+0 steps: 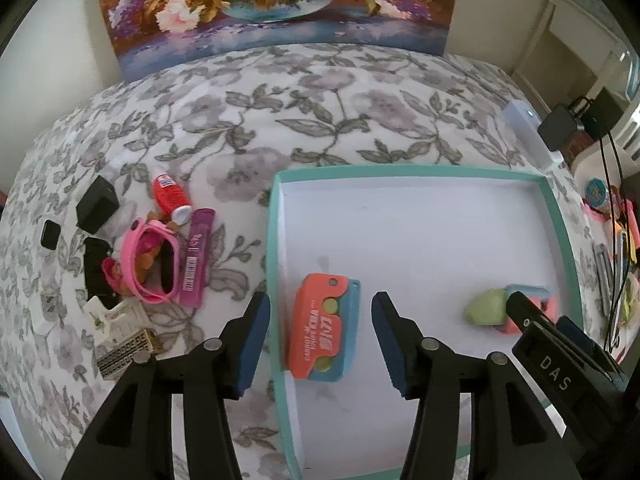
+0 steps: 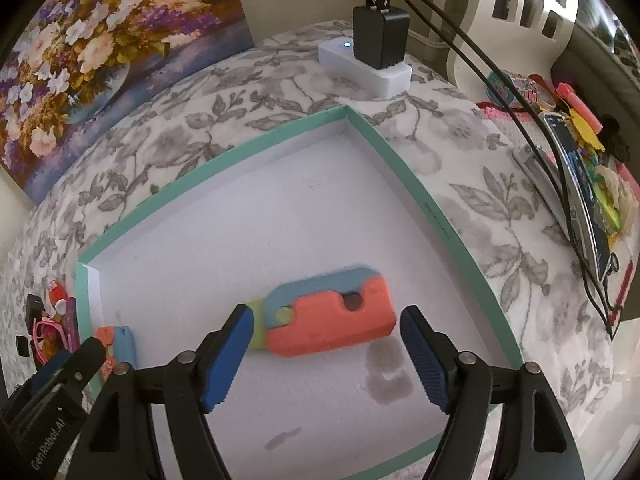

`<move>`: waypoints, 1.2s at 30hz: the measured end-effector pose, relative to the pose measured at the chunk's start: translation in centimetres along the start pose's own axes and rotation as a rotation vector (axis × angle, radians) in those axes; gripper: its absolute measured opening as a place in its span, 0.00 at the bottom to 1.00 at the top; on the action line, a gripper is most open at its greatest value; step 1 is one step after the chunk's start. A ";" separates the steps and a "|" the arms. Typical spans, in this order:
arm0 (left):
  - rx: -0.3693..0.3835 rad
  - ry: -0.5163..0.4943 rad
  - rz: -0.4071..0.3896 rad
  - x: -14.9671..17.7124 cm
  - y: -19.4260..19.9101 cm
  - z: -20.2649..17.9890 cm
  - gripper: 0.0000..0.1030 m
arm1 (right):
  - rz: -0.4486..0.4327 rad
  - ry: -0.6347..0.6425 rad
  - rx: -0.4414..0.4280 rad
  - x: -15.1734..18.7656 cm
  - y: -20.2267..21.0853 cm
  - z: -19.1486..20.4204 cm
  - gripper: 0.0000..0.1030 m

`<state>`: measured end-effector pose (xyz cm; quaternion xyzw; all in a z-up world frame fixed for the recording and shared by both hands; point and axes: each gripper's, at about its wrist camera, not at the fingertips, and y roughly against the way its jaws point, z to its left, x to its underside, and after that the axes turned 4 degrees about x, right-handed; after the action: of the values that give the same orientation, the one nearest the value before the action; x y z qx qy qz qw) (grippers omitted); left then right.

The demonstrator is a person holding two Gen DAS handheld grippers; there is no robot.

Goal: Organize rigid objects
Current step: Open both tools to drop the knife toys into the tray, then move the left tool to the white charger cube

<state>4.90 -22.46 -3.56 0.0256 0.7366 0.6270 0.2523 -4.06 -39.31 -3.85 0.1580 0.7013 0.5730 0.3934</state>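
A teal-rimmed white tray (image 1: 276, 240) lies on a floral bedspread. In the left wrist view an orange and blue toy cutter (image 1: 320, 328) lies flat in the tray's near left corner. My left gripper (image 1: 320, 304) is open over it, with both blue pads clear of its sides. In the right wrist view a second orange and blue cutter (image 2: 332, 320) with a green tip lies on the tray floor. My right gripper (image 2: 326, 316) stands open around this one, pads apart from it. That cutter (image 1: 486, 310) and the right gripper (image 1: 528, 312) also show at the right of the left wrist view.
Left of the tray lie a red bottle (image 1: 170, 198), a pink watch (image 1: 150, 264), a purple box (image 1: 196, 256), black blocks (image 1: 96, 204) and a metal key piece (image 1: 128, 354). A white power strip (image 2: 384, 72) with a black charger (image 2: 380, 36), cables and a phone (image 2: 580, 184) sit to the right.
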 end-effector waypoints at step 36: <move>-0.114 0.150 -0.010 -0.3 3.5 8.3 0.79 | -0.117 0.106 -0.067 0.6 3.1 3.1 1.00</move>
<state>7.56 -14.30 -0.90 -0.0395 0.7166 0.6669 0.2004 -2.93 -35.90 -1.29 0.0727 0.7097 0.5798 0.3936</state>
